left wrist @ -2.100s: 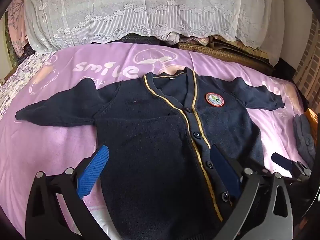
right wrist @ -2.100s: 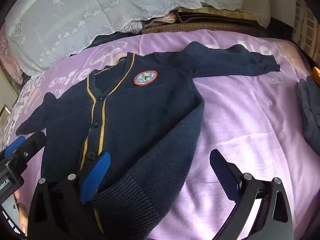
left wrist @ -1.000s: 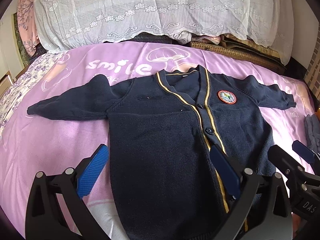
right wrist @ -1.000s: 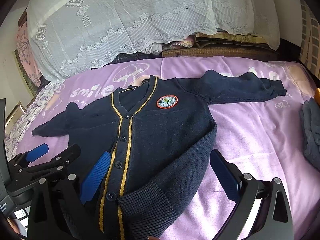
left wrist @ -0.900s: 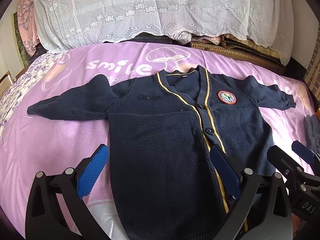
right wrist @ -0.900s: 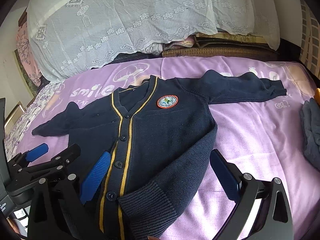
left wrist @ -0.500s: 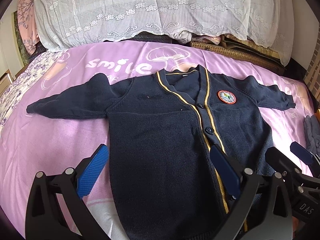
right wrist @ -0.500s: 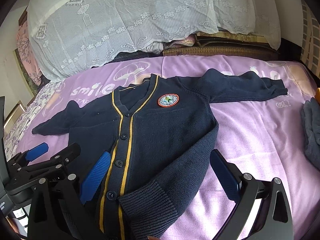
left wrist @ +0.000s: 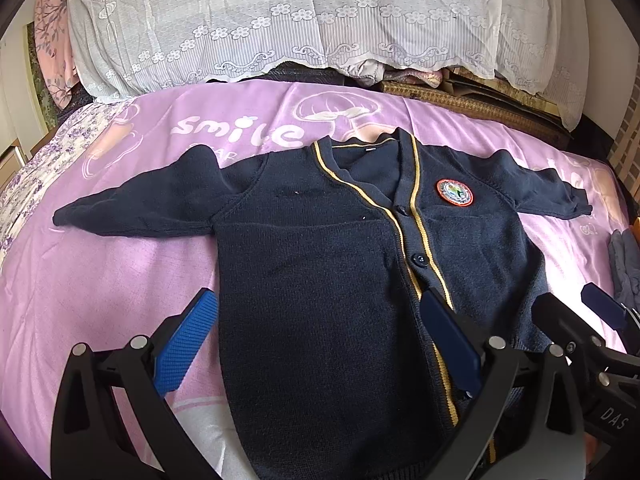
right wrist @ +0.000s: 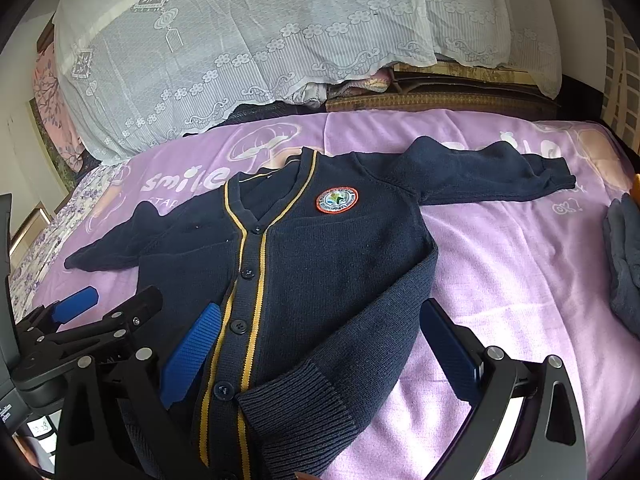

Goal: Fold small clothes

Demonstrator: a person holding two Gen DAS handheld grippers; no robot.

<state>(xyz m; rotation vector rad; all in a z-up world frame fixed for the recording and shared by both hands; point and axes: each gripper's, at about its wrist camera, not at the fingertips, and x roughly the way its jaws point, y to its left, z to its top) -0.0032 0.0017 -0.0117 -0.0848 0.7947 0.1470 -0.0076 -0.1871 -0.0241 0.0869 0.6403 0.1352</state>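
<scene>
Navy cardigan [left wrist: 320,280] lies flat across the centre of the purple bedsheet [left wrist: 100,280], sleeves out. Left gripper [left wrist: 320,344] and right gripper [right wrist: 316,356] hover at bottom of frame, fingers spread, holding nothing.

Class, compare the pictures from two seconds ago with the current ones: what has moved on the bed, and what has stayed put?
Both grippers pulled back and up from the cardigan, so more of it shows now. The left gripper and right gripper stayed open; nothing was grasped or released. The cardigan stayed flat, buttoned, both sleeves spread out on the purple sheet; the grey cloth at the right edge did not move.
</scene>
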